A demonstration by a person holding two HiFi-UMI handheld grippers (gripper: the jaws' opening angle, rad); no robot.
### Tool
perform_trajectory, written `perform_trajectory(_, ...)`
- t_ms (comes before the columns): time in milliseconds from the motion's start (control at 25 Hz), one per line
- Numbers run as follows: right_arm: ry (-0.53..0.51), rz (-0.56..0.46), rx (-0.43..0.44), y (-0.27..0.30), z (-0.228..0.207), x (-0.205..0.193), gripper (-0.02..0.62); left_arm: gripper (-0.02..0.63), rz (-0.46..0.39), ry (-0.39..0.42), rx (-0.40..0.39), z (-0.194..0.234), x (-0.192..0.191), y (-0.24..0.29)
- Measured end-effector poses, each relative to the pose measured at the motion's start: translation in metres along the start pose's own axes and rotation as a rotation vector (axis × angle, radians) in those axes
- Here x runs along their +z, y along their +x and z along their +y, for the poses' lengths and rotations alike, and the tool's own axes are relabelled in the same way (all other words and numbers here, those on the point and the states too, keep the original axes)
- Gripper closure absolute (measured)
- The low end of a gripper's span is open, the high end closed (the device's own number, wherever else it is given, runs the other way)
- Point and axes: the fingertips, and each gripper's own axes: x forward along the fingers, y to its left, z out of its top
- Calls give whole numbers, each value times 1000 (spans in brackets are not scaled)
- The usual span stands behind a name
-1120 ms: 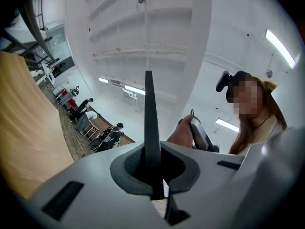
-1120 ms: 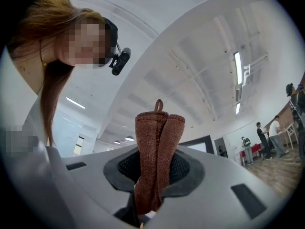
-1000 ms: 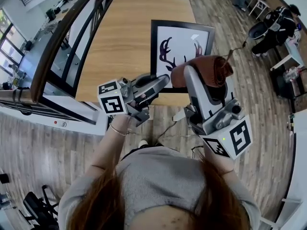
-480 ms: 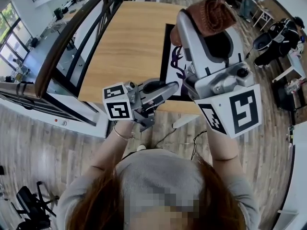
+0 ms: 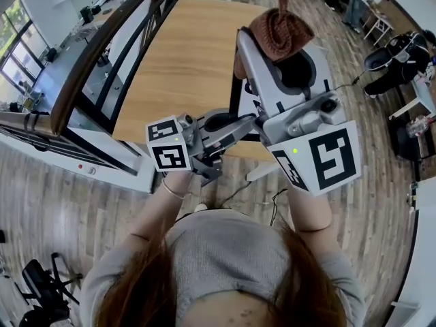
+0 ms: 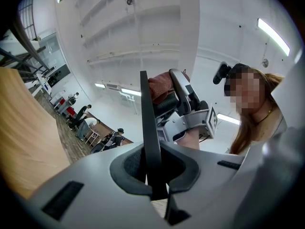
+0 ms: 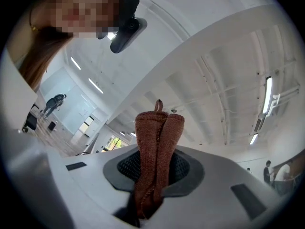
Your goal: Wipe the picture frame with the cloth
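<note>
The black picture frame (image 5: 234, 95) with a deer print lies tilted at the near edge of the wooden table (image 5: 177, 53), mostly hidden behind my right gripper. My left gripper (image 5: 246, 122) is shut on the frame's near edge. In the left gripper view that frame (image 6: 150, 128) shows edge-on between the jaws of the left gripper (image 6: 153, 178). My right gripper (image 5: 276, 54) is raised above the frame, pointing up, shut on a folded brown cloth (image 5: 279, 31). The cloth (image 7: 155, 147) stands upright in the right gripper (image 7: 151, 182), its loop on top.
A dark railing (image 5: 95, 60) runs along the table's left side. Wooden floor surrounds the table, with chairs and desks (image 5: 398, 50) at the far right. In the left gripper view the right gripper (image 6: 188, 116) and the cloth (image 6: 163, 87) hang just beyond the frame.
The right gripper with the cloth has risen toward the camera and rolled, now covering most of the frame. The left gripper has kept its hold on the frame's edge.
</note>
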Motion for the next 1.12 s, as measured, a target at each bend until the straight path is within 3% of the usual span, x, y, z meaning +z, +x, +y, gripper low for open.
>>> perform_trajectory(560,129,107,74,-25,31,-37,499,584,-38,-19,20,5,4,-5)
perform_trajectory(1120,195,164,71,-57,51,-61,500,584,-71,-52,72,18,-2,-10)
